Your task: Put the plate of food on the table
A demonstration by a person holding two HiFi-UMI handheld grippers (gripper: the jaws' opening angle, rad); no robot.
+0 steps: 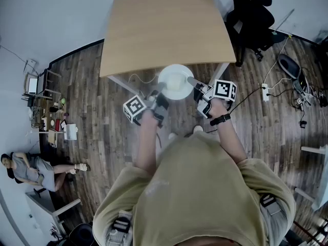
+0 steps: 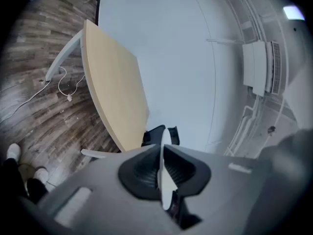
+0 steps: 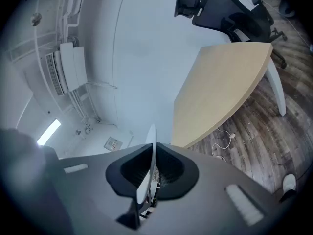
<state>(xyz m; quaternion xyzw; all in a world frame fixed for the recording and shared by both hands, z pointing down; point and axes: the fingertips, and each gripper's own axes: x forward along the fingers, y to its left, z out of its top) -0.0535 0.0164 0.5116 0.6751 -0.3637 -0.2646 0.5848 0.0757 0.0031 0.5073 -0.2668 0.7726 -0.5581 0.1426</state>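
My left hand-held gripper [image 1: 158, 97] was pinched shut on the left rim of the plate [image 1: 177, 67]; in the left gripper view the thin white rim stood edge-on between the pressed pads. The plate hung in the air between my two hands, level as far as I could tell, with a pale block of food [image 1: 175, 82] on it. It sat at the near edge of the table [image 1: 164, 29], about the middle of that edge, and I could not tell whether it was already over the top or just short of it. My right hand-held gripper [image 1: 196, 83] was clamped on the right rim in the same way, its jaws tight on the edge.

I judged this to be the carry, with the set-down not yet done. The next move called for both hands going forward together over the bare top, keeping the plate flat so the food did not slide, lowering it until it rested, and only then letting go.
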